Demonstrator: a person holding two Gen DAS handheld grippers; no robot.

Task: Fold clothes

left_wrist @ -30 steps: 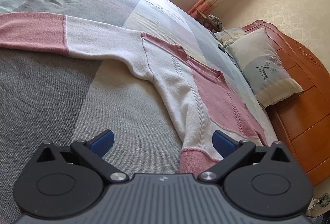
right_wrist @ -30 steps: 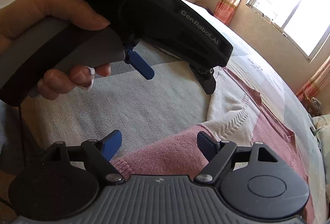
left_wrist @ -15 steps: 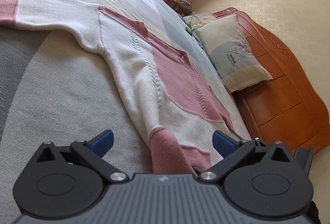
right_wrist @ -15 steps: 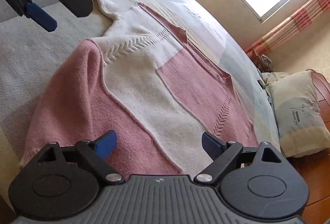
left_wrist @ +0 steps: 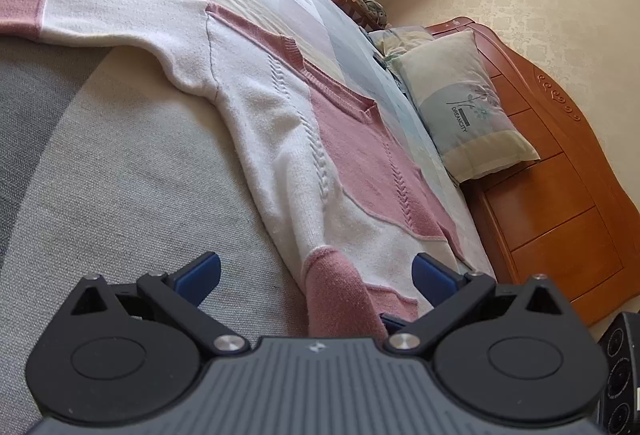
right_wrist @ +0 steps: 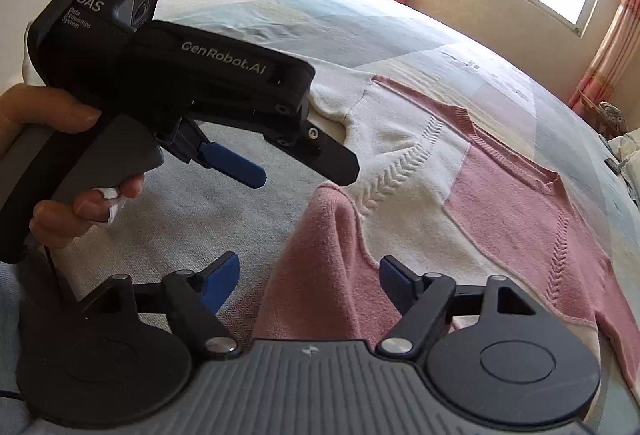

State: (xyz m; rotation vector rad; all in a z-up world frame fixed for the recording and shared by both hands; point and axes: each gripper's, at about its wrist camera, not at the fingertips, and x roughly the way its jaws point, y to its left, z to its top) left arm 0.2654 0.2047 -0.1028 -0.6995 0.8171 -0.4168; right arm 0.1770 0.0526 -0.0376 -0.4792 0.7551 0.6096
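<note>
Right gripper (right_wrist: 308, 277) jaws have just been closing around the sweater (right_wrist: 400, 163) hem, not yet pinched; left gripper (left_wrist: 316, 273) is held open; fold about to begin.

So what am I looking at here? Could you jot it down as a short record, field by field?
Place: bed in a bedroom
Garment: pink and white sweater, spread flat, one sleeve stretched out
Folded part: pink cuff lying over the body
Left hand-held gripper: open, above the bed beside the sweater
Right hand-held gripper: jaws just been closing, pink cuff between them, not pinched
Nearby: pillow against wooden headboard
</note>
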